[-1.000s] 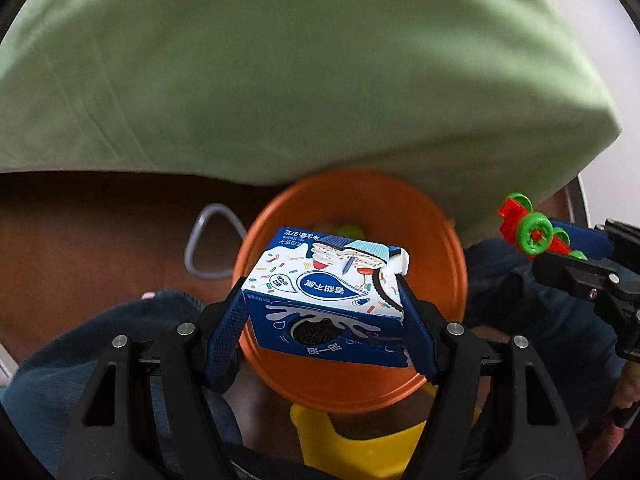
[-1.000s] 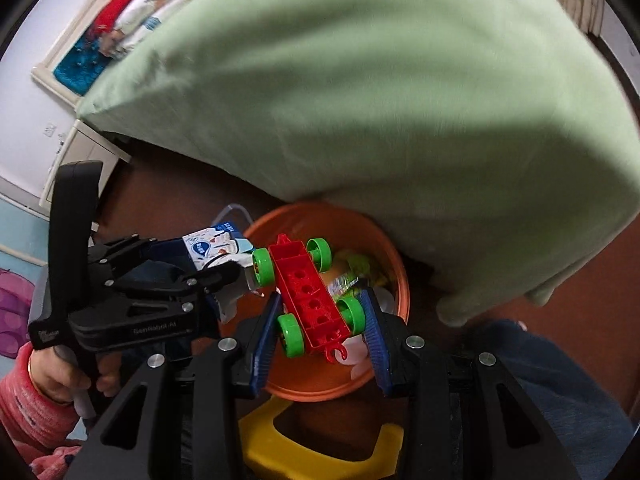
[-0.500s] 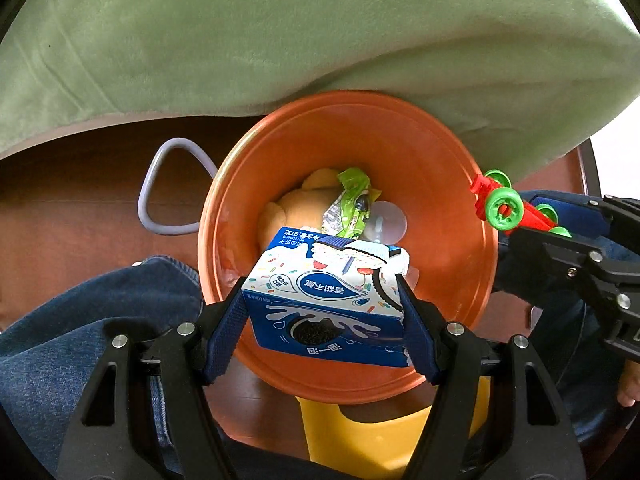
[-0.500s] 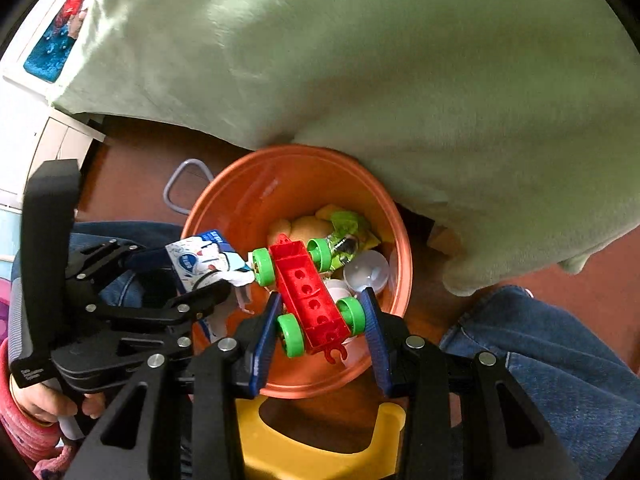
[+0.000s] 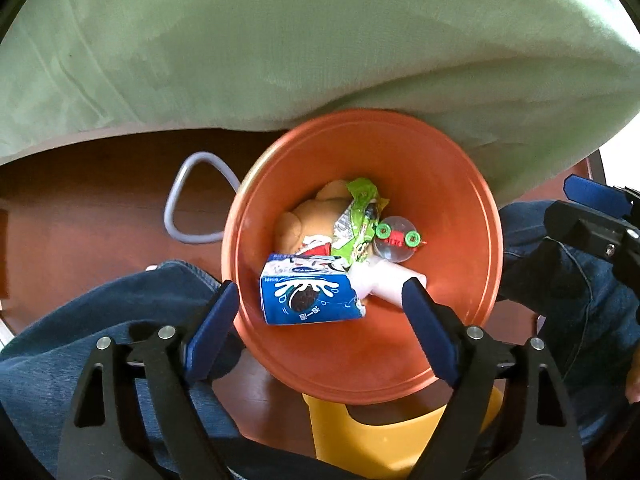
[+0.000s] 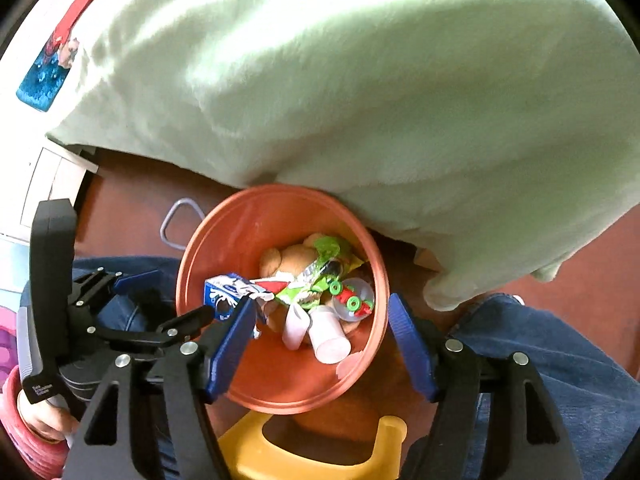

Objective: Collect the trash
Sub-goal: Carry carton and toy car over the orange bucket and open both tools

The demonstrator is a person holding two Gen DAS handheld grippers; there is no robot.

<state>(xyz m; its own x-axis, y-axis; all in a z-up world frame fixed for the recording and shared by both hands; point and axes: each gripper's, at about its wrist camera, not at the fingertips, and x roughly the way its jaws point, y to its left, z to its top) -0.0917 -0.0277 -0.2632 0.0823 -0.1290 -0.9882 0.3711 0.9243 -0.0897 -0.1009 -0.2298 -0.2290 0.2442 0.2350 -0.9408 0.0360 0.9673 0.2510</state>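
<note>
Between and just beyond the spread jaws of the left gripper: orange bin, holding nothing in the grip. Inside the bin, nearest the left jaw: blue-and-white milk carton, lying on its side. Beyond the carton: green wrapper over a tan plush toy. Toward the right jaw: white paper cup, tipped over, and red toy car with 2 green wheels visible, resting against a clear round lid.

Between the parted jaws of the right gripper: same bin, grip vacant. Carton just beyond the left jaw; toy car toward the right jaw, cup nearest.

Below both jaw pairs: yellow stool. Above the bin: green blanket overlapping its far rim.
</note>
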